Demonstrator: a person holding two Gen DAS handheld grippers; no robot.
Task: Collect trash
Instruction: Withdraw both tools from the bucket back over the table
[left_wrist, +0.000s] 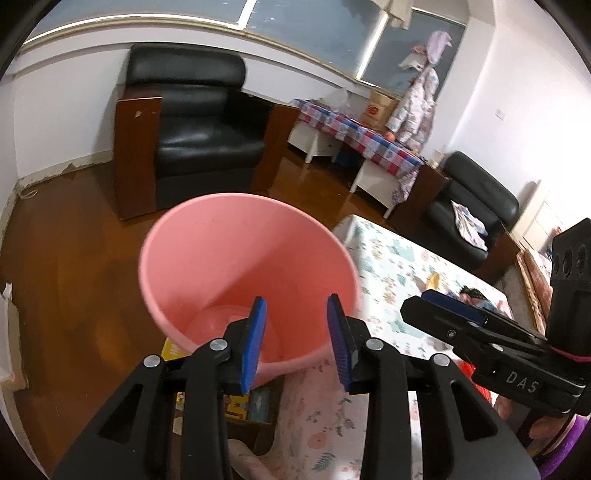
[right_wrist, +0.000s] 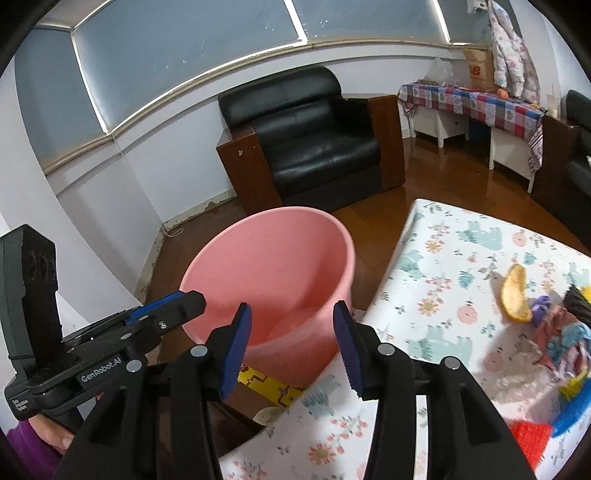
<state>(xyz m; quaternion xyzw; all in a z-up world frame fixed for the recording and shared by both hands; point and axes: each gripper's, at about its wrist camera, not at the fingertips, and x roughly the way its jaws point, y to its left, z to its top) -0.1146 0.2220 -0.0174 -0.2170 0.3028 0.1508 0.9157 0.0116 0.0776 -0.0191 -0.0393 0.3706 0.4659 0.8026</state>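
Only my right wrist view shows the trash: a yellow peel (right_wrist: 515, 297) and a blurred heap of scraps (right_wrist: 565, 339) on the patterned worktop (right_wrist: 436, 266), well right of the pink bucket (right_wrist: 273, 273). My left wrist view gives just a dark blurred bit there. Both left tongs (left_wrist: 297, 341) and right tongs (right_wrist: 291, 347) stand parted and empty above the bucket's near rim. The bucket's base is hidden; open floor (left_wrist: 74, 240) lies left of it.

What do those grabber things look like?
Both tongs, left and right, are black plastic with ridged blue pads and silver rivets. White lettering marks their bodies: "DAS" on the right, "GenRobot.AI" on the left. A purple sleeve shows.
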